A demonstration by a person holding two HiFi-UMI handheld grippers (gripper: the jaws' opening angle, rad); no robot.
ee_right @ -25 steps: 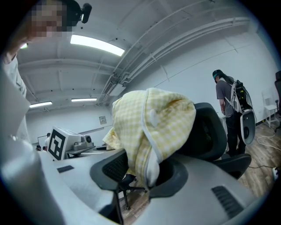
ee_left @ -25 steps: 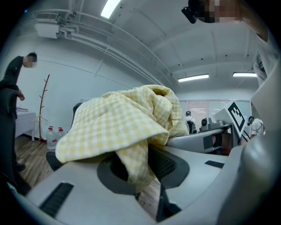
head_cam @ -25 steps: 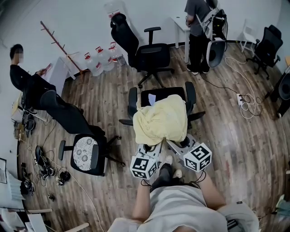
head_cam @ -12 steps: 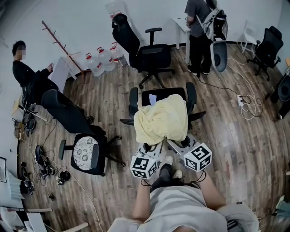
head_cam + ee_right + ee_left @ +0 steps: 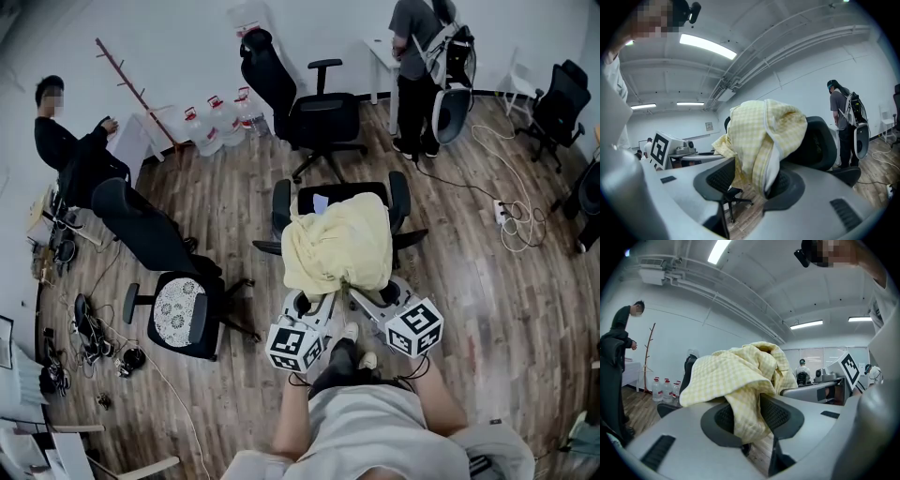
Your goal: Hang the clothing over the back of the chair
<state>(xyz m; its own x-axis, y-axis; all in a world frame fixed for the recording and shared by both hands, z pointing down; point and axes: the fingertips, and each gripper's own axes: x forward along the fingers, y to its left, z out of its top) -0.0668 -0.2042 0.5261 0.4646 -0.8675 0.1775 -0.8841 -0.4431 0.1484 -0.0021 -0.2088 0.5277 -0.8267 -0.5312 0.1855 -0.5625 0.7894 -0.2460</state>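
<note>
My left gripper (image 5: 316, 300) has its jaws well apart; they have just been opening. In the left gripper view a fold of the yellow checked clothing (image 5: 736, 376) hangs loose in the gap between them, and neither jaw pinches it. My right gripper (image 5: 367, 296) is spread wide, its jaws also just opened. In the right gripper view a hem of the same clothing (image 5: 759, 131) dangles between them, unclamped.

Both grippers point nearly level at the near, lower edge of the clothing (image 5: 337, 246), side by side, left gripper at its left corner and right gripper nearer its middle. The clothing lies draped over the back of the black office chair (image 5: 399, 199) straight ahead of me. It covers the top of the backrest and hangs down the side facing me, bunched at the top. In the right gripper view part of the chair's dark backrest (image 5: 818, 140) shows bare to the right of the cloth. The chair stands on the wooden floor (image 5: 469, 281).
</note>
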